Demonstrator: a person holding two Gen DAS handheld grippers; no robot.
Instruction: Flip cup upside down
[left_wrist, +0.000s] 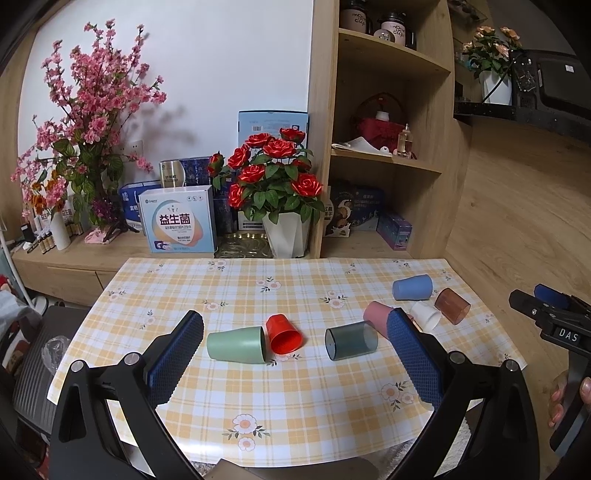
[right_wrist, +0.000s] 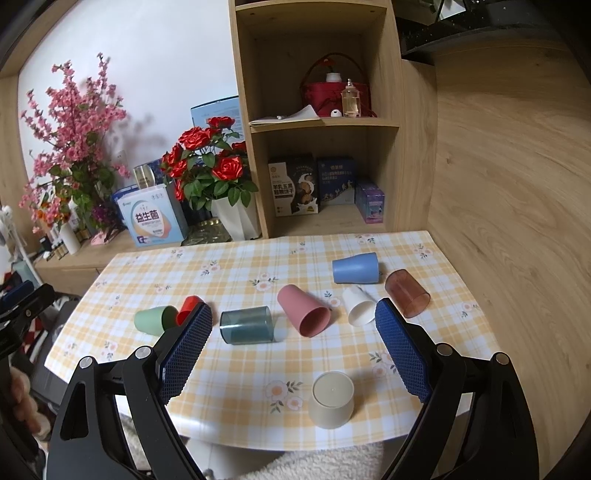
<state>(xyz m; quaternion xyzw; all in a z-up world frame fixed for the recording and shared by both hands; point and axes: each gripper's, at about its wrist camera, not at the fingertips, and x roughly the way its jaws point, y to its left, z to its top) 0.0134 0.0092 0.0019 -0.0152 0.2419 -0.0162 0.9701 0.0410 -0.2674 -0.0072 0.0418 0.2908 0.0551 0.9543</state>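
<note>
Several cups lie on their sides on the checked tablecloth (right_wrist: 236, 384): a green cup (left_wrist: 236, 343), a red cup (left_wrist: 283, 334), a smoky grey clear cup (left_wrist: 351, 339), a pink cup (right_wrist: 304, 311), a white cup (right_wrist: 359, 306), a blue cup (right_wrist: 355, 268) and a brown clear cup (right_wrist: 407, 292). A beige cup (right_wrist: 331, 398) stands upside down near the front edge, between my right gripper's fingers. My left gripper (left_wrist: 295, 354) is open and empty above the green, red and grey cups. My right gripper (right_wrist: 295, 350) is open and empty.
A white pot of red roses (left_wrist: 286, 236) and boxes (left_wrist: 181, 225) stand behind the table. A wooden shelf unit (right_wrist: 317, 125) rises at the back. A wooden wall (right_wrist: 517, 206) borders the table's right side.
</note>
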